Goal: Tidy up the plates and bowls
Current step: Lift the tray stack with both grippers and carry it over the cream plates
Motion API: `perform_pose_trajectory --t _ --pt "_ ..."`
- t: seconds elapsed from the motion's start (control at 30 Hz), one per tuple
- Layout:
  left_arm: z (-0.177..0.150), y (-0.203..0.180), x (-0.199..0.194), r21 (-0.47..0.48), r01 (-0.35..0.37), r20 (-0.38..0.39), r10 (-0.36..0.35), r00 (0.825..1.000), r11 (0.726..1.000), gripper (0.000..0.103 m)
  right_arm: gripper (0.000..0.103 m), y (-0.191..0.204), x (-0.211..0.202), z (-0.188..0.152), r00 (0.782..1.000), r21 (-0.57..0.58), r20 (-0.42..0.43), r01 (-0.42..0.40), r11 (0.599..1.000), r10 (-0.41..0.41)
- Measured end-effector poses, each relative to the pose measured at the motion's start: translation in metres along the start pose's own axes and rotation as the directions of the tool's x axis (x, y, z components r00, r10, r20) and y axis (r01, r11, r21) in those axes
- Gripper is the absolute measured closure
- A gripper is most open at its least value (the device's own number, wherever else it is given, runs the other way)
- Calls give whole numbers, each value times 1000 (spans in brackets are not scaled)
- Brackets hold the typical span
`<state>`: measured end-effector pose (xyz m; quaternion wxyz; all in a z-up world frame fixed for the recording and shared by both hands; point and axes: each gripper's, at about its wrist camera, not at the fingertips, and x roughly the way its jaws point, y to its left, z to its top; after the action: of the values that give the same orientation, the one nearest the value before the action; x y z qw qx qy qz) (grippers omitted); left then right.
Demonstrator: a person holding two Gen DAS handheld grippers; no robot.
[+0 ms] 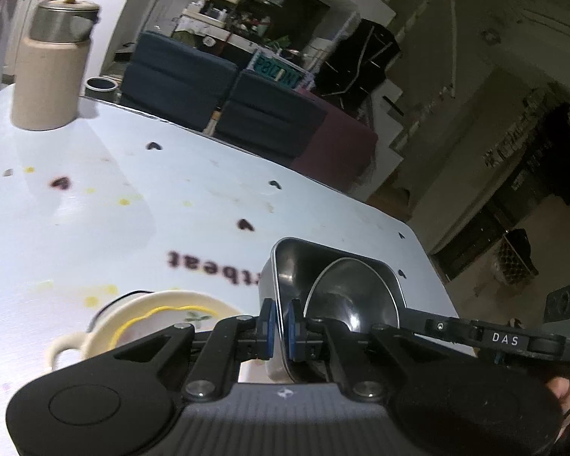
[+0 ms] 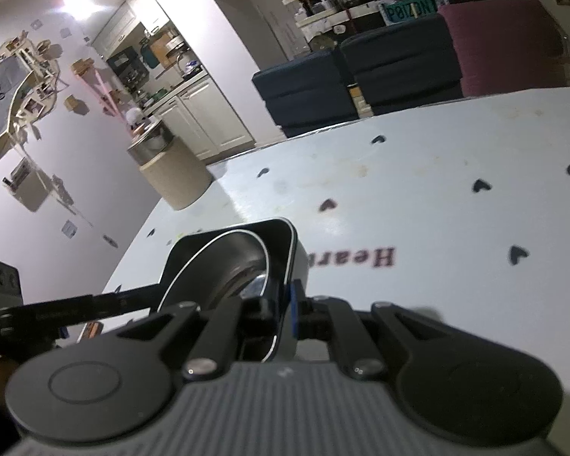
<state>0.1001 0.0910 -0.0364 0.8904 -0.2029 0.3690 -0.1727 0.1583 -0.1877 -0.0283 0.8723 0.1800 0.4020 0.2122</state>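
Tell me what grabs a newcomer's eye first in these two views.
A rectangular steel tray with a round steel bowl inside it, pinched by its walls between the left claw and the right claw above the heart-print tablecloth. Next, the cream floral mug at near left, and the lidded beige canister at the far corner.

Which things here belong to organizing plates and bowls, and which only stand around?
Job:
- steel tray, gripped by left gripper and right gripper
- steel bowl inside it
- cream plate
- cup

Around:
- beige canister
- sofa
- shelves
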Motion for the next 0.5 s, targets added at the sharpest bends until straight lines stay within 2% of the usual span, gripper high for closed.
perform_pose_trajectory --t 0.5 --pt "-12 51 -29 -74 -67 7 68 998 995 97 95 46 32 -22 995 -32 -96 -26 999 23"
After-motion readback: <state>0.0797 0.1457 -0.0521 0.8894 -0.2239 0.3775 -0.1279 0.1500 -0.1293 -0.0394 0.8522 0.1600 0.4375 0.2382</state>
